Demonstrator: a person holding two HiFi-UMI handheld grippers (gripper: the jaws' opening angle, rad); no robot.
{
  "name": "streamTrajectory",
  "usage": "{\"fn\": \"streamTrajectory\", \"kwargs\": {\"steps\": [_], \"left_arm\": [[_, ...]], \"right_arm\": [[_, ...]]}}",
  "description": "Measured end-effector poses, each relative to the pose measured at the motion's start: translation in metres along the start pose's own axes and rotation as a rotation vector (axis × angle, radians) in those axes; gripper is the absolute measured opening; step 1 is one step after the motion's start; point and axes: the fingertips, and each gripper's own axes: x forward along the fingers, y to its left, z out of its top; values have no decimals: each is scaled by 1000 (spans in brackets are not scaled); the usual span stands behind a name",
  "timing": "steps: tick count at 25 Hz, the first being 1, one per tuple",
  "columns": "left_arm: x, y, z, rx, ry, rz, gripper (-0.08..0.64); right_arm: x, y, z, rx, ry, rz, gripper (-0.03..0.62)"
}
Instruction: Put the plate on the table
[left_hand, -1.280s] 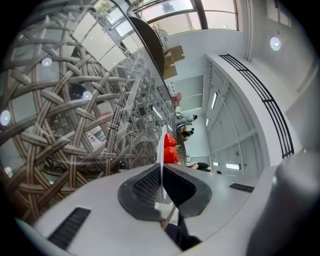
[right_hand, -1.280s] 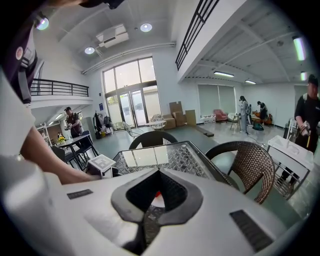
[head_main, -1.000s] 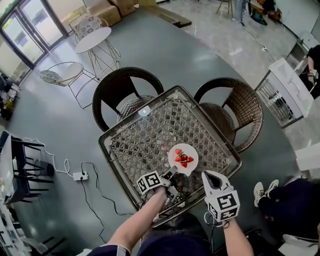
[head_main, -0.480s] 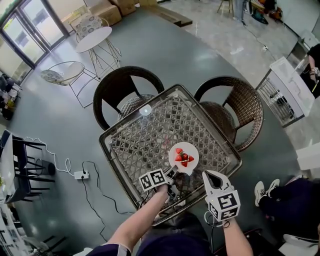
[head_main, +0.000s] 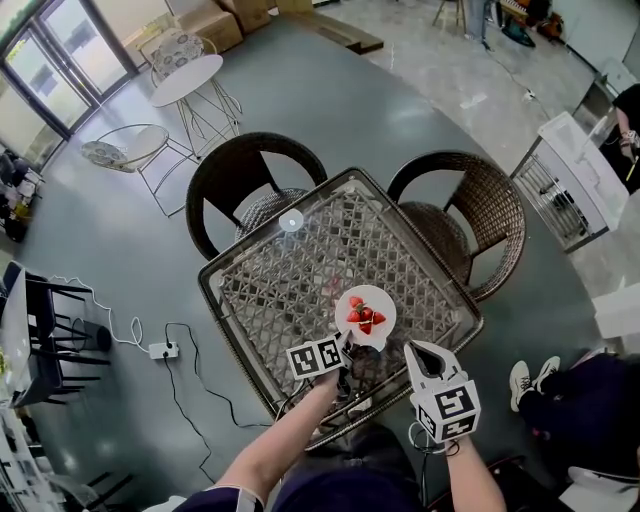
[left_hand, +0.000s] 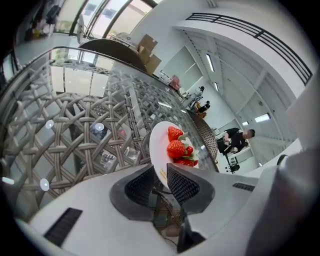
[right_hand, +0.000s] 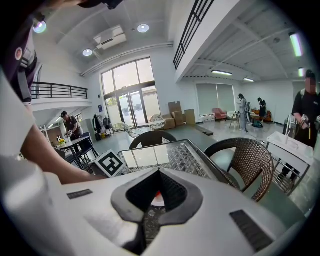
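Plate (head_main: 366, 317) with strawberries (head_main: 364, 318) looks down on glass table (head_main: 290, 280), near front edge. Left gripper (left_hand: 161, 174) jaws just been opening; rim between pads, unpinched. Right gripper (right_hand: 160, 175) tips together, empty. Remaining: clear rim.

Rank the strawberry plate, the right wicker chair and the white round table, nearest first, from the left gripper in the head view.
1. Plate: rim between the left gripper's jaws, which have just been opening.
2. Wicker chair: upper right.
3. White round table: far upper left.
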Motion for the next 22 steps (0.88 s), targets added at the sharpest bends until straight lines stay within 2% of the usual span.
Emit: {"fn": "streamTrajectory", "kwargs": {"steps": [11, 13, 17, 22], "left_arm": [[-1, -1, 1, 206, 15, 148, 109], [-3, -1, 4, 249, -6, 175, 160], [-7, -5, 7, 303, -23, 181, 170], [-32, -16, 10, 389, -43, 145, 169]], "right_arm": [[-9, 2, 1, 0, -14, -4, 3], [-12, 3, 0, 1, -15, -2, 3], [-13, 5, -1, 1, -21, 4, 3], [-12, 14, 7, -4, -43, 14, 3]]}}
